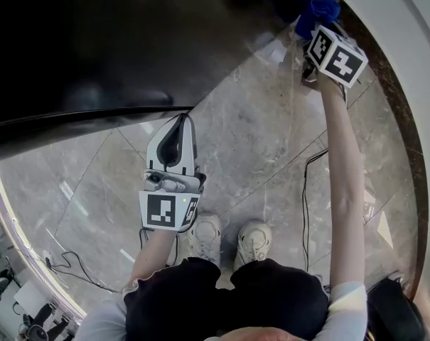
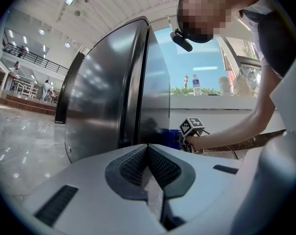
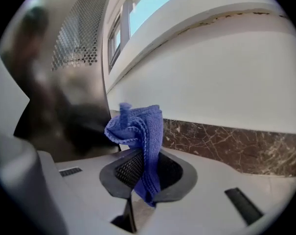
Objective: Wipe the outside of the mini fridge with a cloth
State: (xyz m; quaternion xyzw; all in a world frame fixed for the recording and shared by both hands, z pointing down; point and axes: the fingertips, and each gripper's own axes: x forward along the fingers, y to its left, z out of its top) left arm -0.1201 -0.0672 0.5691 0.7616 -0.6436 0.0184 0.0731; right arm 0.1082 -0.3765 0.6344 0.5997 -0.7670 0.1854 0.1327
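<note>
Because the blue cloth is soft, light and floppy, it would likely slip unless taken by a bunched fold. The right gripper pinches it just so, with most of it standing loose above the jaws. It sits low beside the mini fridge, near the side panel; contact cannot be judged. The panel looks smooth and stiff, so light pressure should do. The wall stands close opposite, narrowing the room, and a cable crosses the floor. The left gripper, jaws pressed together and empty, hangs well apart.
</note>
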